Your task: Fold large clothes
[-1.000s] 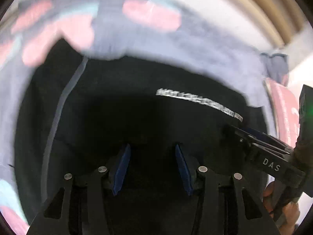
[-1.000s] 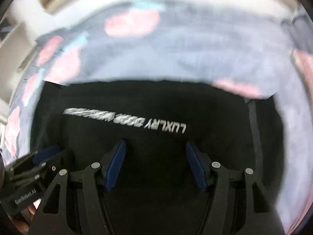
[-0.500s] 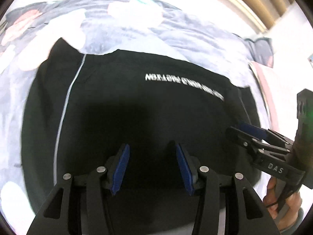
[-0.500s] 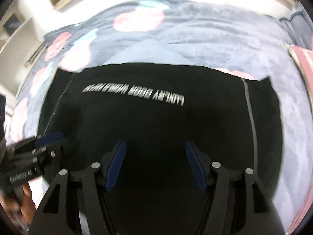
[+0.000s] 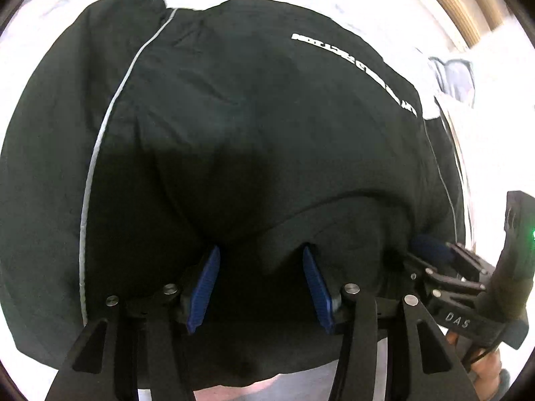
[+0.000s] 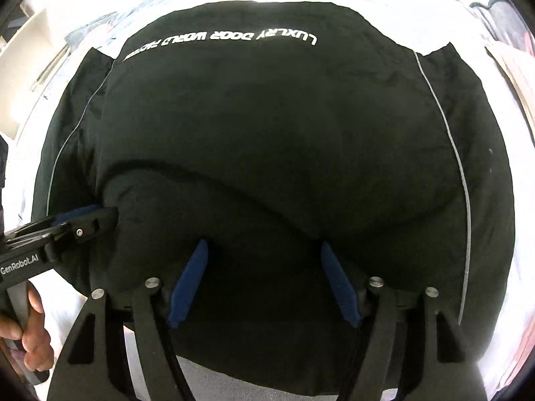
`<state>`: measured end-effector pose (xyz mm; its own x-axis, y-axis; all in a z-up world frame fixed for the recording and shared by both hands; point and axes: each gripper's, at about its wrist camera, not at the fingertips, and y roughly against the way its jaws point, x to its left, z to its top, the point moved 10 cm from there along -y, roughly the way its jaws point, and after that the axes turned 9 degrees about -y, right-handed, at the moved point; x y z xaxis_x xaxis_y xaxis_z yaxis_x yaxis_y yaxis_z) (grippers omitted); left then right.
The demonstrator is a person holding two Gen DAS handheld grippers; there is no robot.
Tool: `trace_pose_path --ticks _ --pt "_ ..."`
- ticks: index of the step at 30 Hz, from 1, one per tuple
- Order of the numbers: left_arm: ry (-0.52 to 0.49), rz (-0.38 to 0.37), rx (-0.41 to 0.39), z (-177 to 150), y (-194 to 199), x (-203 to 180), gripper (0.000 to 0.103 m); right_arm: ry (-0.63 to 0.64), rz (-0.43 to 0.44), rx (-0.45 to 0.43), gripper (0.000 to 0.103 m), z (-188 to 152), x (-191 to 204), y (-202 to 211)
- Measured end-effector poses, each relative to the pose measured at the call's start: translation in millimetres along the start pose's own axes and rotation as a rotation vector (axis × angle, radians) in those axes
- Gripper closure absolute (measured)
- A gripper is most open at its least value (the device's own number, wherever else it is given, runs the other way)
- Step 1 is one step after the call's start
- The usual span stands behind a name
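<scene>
Filling both views: black jacket spread on pale bedding. Left gripper and right gripper both spread wide at its near folded edge, lower centre, gripping nothing.

Strong fisheye bending at the rims, bedding blown out white, black garment underexposed, slightly soft.

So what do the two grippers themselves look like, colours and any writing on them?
Both are matte black linkage frames with silver pivot bolts and ribbed blue pads. The left gripper reads "GenRobot.AI" on its side; the right gripper reads "DAS" and shows a green light. Bare hands, no sleeves visible.
</scene>
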<state>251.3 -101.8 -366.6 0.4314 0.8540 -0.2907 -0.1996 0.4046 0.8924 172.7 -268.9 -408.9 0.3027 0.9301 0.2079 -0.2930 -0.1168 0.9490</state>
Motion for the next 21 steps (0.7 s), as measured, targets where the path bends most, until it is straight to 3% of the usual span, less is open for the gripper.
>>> trace_pose_path --ticks 10,16,20,21 --pt "-0.047 -0.010 -0.067 -10.2 10.3 -7.8 0.050 -0.017 0.006 -0.110 0.027 -31.9 -4.5 14.8" --pt "-0.065 0.006 -0.040 -23.4 59.6 10.7 0.049 -0.129 0.101 0.004 0.023 -61.3 -22.0 43.3" --pt "-0.031 0.040 -0.104 -22.4 107.3 44.2 0.049 -0.159 0.082 -0.014 0.022 -69.9 -55.5 69.2" --pt "-0.021 0.053 -0.113 -20.6 117.0 53.4 0.049 -0.168 0.063 -0.029 0.022 -57.5 -72.3 82.3"
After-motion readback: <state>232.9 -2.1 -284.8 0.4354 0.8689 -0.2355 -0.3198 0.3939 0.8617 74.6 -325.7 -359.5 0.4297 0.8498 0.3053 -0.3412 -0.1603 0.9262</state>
